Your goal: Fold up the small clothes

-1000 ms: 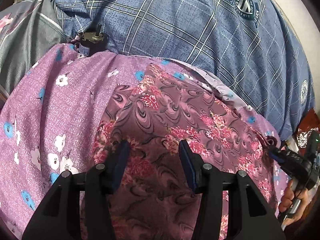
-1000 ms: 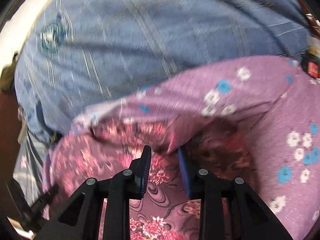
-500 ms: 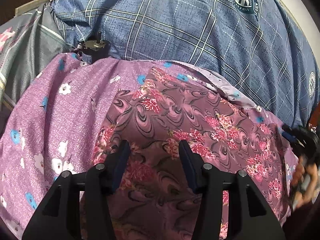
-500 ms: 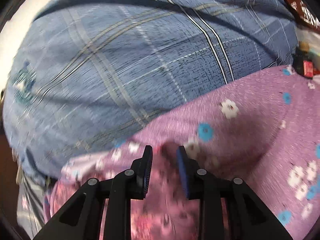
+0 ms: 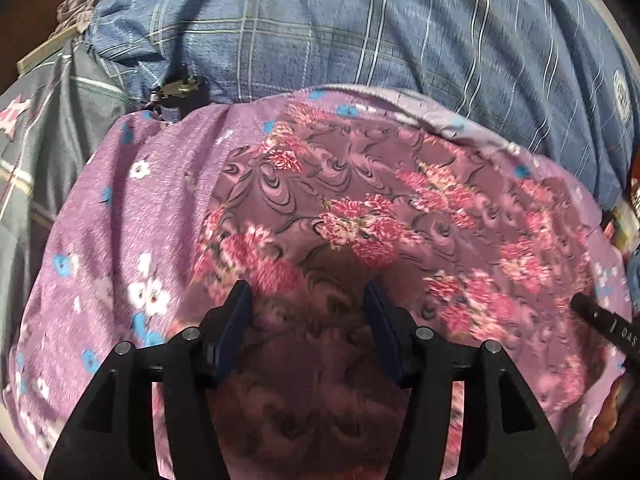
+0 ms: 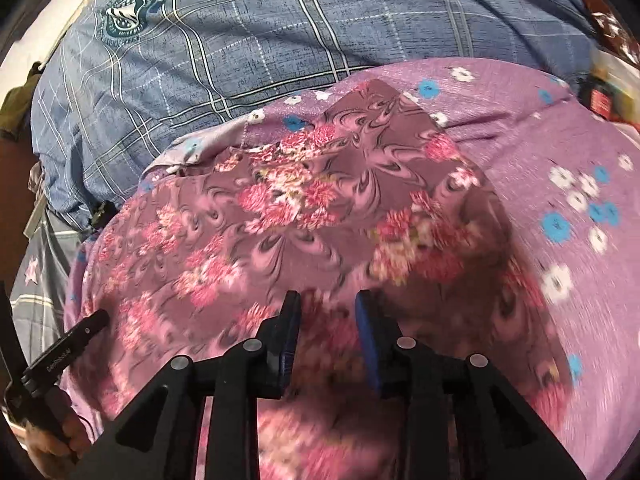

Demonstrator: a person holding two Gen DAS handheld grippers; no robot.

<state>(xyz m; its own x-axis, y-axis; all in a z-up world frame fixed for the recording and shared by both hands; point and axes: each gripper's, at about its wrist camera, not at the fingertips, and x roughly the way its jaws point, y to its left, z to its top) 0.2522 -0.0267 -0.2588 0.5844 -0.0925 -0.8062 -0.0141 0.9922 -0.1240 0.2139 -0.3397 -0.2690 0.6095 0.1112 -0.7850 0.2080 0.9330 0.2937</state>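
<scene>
- Left gripper hovering low over the mauve rose-print cloth, jaws apart and just widened, nothing pinched between the blue pads.
- Right gripper angled down at the same rose-print cloth, jaws parted in a narrower gap and just opened a little, fabric below them, not clamped.
- Rose-print cloth spread flat on top of a lilac cloth with white and blue blossoms, lilac showing round it on the left, top and right edges.
- Under both, a blue plaid sheet covering the work surface, creased, with a round teal crest printed near one corner.
- Off to the left edge, a grey checked fabric and a small metal clasp just at the lilac cloth's corner.
- Pale rim of the surface peeking beyond the sheet; dark room behind, too dim to read.
- Other tool's black tip visible at each view's side, a bare hand gripping the handle.
</scene>
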